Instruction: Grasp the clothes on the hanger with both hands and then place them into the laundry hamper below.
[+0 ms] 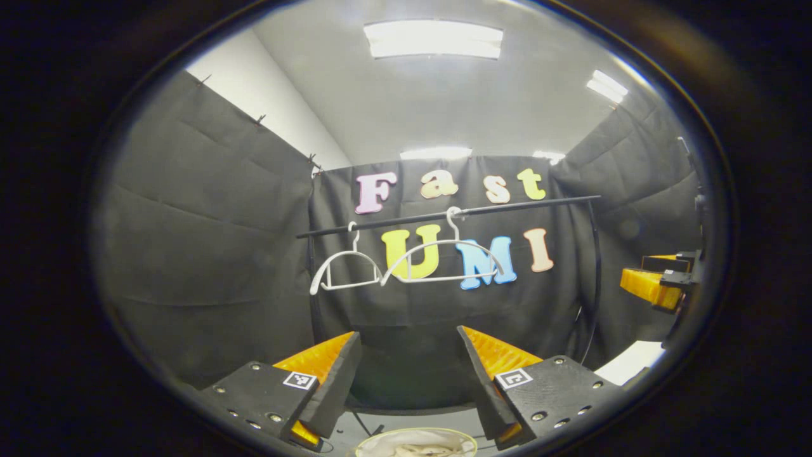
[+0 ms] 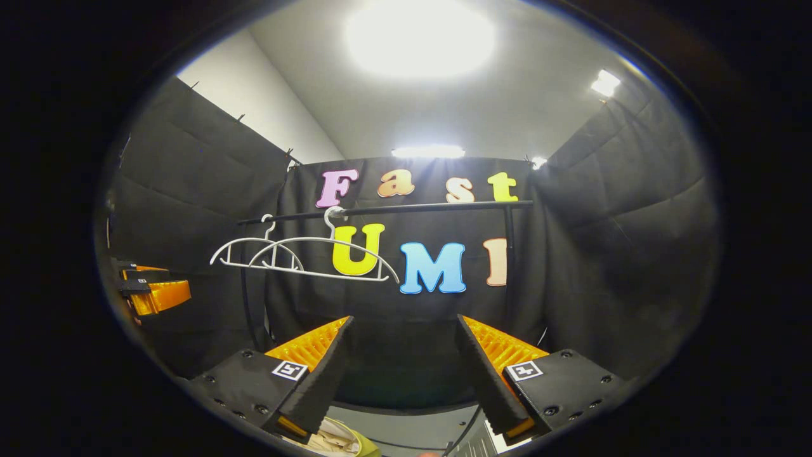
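Two bare white hangers [image 1: 346, 270] [image 1: 444, 257] hang from a black rail [image 1: 457, 212] in front of the booth's wall. In the right gripper view the same hangers [image 2: 257, 254] [image 2: 330, 257] hang on the rail [image 2: 393, 209] at left of centre. My left gripper [image 1: 409, 362] stands open below the rail, nothing between its fingers. My right gripper [image 2: 403, 355] is open and holds nothing too. The hamper's rim [image 1: 415, 433] shows at the bottom edge between the left fingers, with pale cloth [image 1: 419, 449] inside. A hamper edge [image 2: 361, 444] with pale cloth [image 2: 330, 439] also lies under the right gripper.
The right gripper [image 1: 656, 279] appears far right in the left gripper view, and the left gripper [image 2: 152, 289] far left in the right gripper view. A black rack post [image 1: 596, 279] stands at the right. A white surface [image 1: 631, 362] lies low on the right.
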Tool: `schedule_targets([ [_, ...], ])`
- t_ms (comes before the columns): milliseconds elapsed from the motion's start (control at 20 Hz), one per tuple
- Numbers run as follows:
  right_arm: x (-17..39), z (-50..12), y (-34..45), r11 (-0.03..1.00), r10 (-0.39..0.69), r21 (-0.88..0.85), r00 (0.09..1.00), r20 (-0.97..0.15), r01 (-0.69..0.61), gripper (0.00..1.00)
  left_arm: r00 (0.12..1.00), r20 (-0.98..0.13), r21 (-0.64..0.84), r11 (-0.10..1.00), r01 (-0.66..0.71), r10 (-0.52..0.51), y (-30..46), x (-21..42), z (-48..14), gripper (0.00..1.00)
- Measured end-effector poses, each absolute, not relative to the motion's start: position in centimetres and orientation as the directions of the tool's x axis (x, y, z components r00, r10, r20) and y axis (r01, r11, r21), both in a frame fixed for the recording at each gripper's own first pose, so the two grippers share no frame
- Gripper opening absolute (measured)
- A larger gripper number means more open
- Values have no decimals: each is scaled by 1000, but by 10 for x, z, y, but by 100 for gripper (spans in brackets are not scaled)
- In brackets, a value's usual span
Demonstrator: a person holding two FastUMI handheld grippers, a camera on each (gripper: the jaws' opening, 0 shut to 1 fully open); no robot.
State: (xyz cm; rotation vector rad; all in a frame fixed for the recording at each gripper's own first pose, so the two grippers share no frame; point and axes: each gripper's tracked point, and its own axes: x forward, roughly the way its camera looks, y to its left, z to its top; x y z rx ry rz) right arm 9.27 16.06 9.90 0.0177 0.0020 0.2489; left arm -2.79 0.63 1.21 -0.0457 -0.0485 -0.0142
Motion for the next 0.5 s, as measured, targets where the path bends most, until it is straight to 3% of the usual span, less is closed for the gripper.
schedule_targets([
  [500, 107, 90, 156, 971, 237, 23, 971, -10, -237, 98, 999, 44, -67, 998, 9, -6, 5, -16, 6, 87],
])
